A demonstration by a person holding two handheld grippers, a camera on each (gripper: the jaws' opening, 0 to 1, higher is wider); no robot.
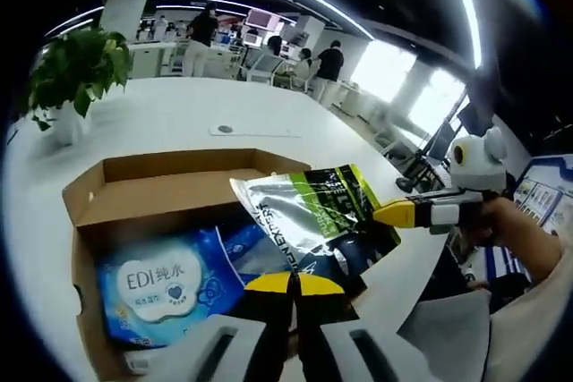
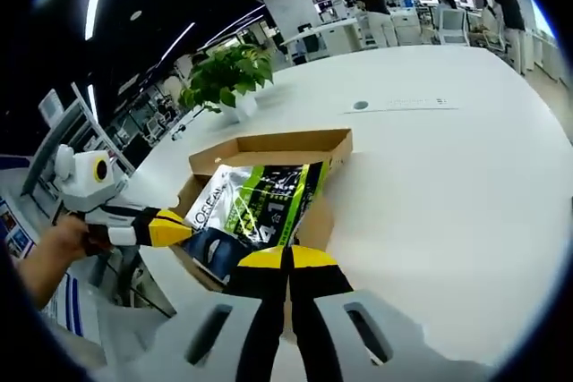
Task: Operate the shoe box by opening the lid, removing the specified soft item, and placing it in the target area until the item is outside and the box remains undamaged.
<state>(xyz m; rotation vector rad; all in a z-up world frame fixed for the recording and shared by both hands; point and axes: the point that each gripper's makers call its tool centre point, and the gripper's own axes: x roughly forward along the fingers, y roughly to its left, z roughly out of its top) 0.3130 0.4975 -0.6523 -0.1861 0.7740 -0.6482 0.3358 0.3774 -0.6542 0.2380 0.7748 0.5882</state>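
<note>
White table (image 2: 466, 176) bare right of open shoe box (image 2: 269, 145) — free passage there. Potted plant (image 2: 228, 78) stands beyond box corner. Silver-green pouch (image 1: 309, 212) spans box mouth — blocks blue tissue pack (image 1: 170, 284) partly.

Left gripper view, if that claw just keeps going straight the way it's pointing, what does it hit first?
Most likely the silver and green pouch, which lies right over the shut tips of the left claw. Beyond it sits the open cardboard box holding the blue EDI tissue pack. Depth is hard to judge here.

Silver-green pouch (image 1: 309, 207), brown box (image 1: 134, 187), blue-white wipes pack (image 1: 166, 288).
</note>
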